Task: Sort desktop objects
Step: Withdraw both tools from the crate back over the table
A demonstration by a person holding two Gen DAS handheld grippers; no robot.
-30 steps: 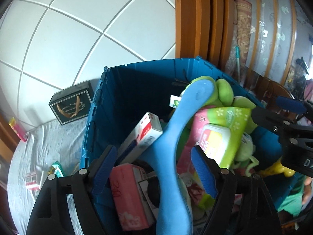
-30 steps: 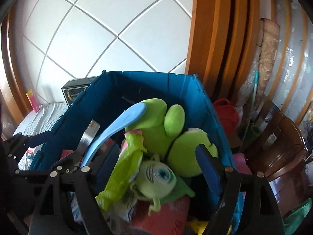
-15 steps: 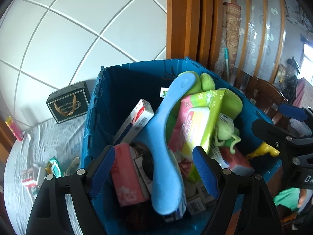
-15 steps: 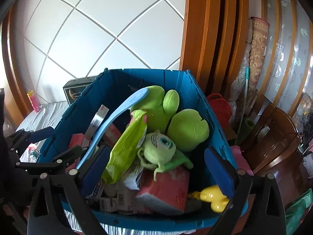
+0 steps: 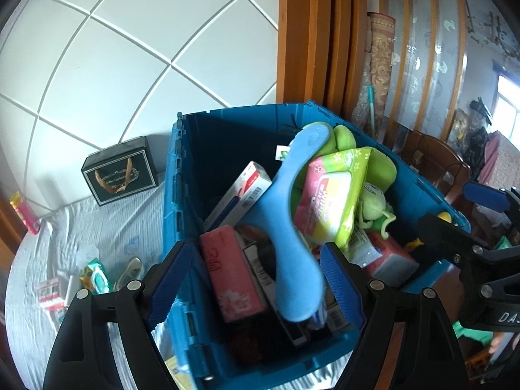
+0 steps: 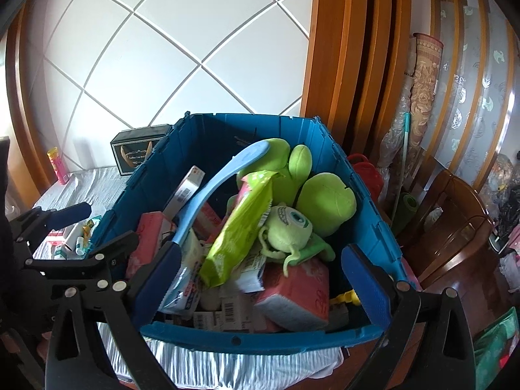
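A blue crate (image 5: 172, 178) (image 6: 260, 334) stands packed with objects. A long light-blue paddle (image 5: 286, 227) (image 6: 208, 195) leans across the pile onto a big green plush (image 6: 325, 198). A green wipes pack (image 5: 338, 195) (image 6: 237, 224), a one-eyed green plush (image 6: 289, 224), pink tissue packs (image 5: 230, 276) (image 6: 292, 292) and a red-and-white box (image 5: 240, 191) lie inside. My left gripper (image 5: 256, 282) is open at the crate's near left corner, gripping nothing. My right gripper (image 6: 261, 281) hangs wide open before the front wall, nothing in it.
A black gift box (image 5: 120, 172) and a pink tube (image 5: 24, 213) stand by the tiled wall. Small packets (image 5: 94, 276) lie on the white cloth left of the crate. A wooden chair (image 6: 455, 227) and a red bag (image 6: 364, 172) sit right of it.
Both grippers have drawn back from the crate, so more of it shows. The right jaws have spread wider, and the wipes pack stays leaning in the pile.
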